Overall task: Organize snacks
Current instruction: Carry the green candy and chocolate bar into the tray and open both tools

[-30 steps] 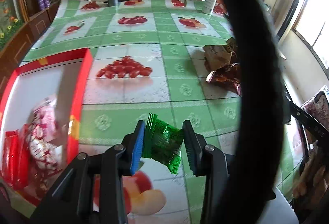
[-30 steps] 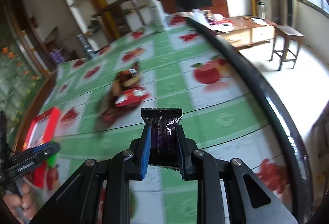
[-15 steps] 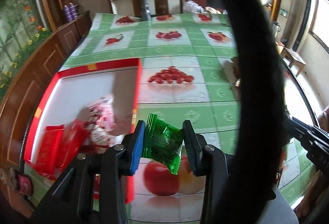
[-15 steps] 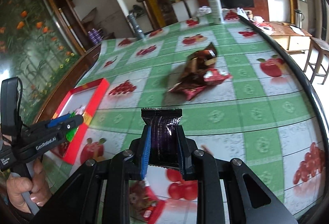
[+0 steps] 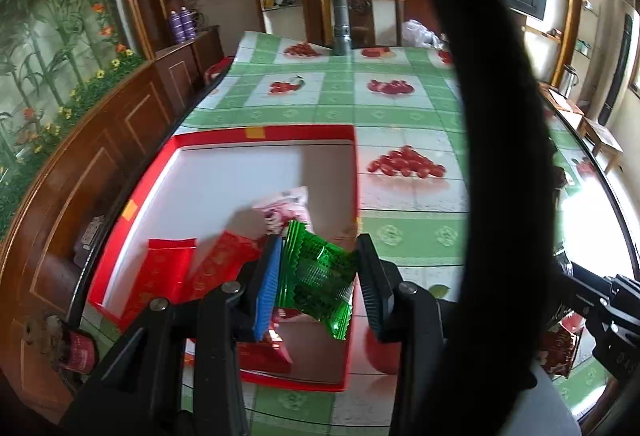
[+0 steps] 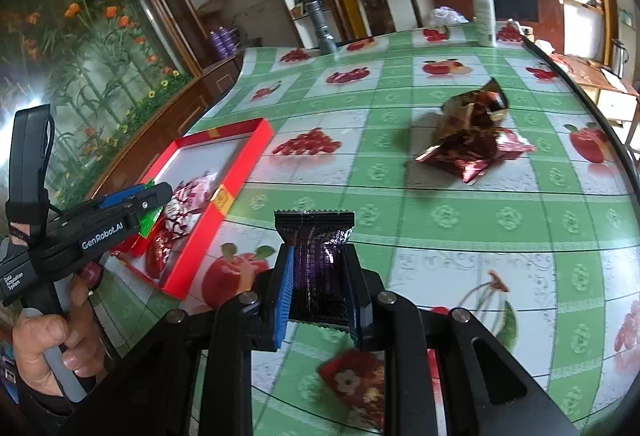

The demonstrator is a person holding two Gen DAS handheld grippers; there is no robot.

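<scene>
Over red cardboard tray (image 5: 352,172) | my left gripper (image 5: 318,278) pinches crinkly green foil packet (image 5: 316,276) | right gripper (image 6: 320,276) pinches dark purple foil packet (image 6: 318,268) | risk: packet released near tray's wall lands outside

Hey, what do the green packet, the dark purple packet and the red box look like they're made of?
Green packet: thin glossy plastic film, translucent, crinkled, with zigzag crimped ends.
Dark purple packet: shiny foil-like film, probably metallised plastic; it glints and has serrated seals.
Red box: likely cardboard, with thin straight walls, a matte white inside and a smooth red outside.
</scene>
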